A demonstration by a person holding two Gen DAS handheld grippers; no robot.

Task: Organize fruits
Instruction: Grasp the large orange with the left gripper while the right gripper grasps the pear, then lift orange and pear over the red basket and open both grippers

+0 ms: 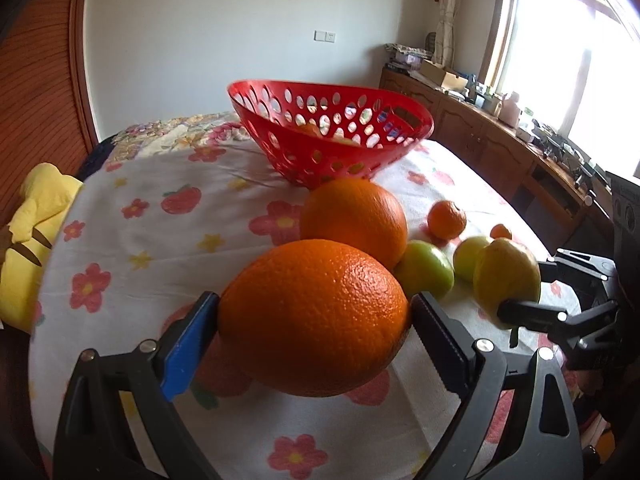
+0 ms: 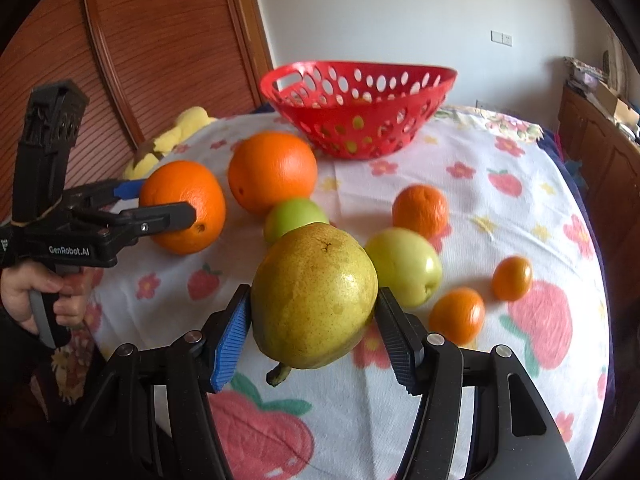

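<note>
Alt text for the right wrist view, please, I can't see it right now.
The right gripper jaws clamp a yellow-green pear above a flowered cloth. Beyond lie oranges, green apples and a red basket; the left gripper holds an orange.

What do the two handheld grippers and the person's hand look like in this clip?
Both the left gripper and the right gripper are black plastic with silver pivot bolts, one blue ribbed pad and one black. The left's body reads GenRobot.AI in white. The hand grips a grey trigger, with a dark sleeve.
</note>
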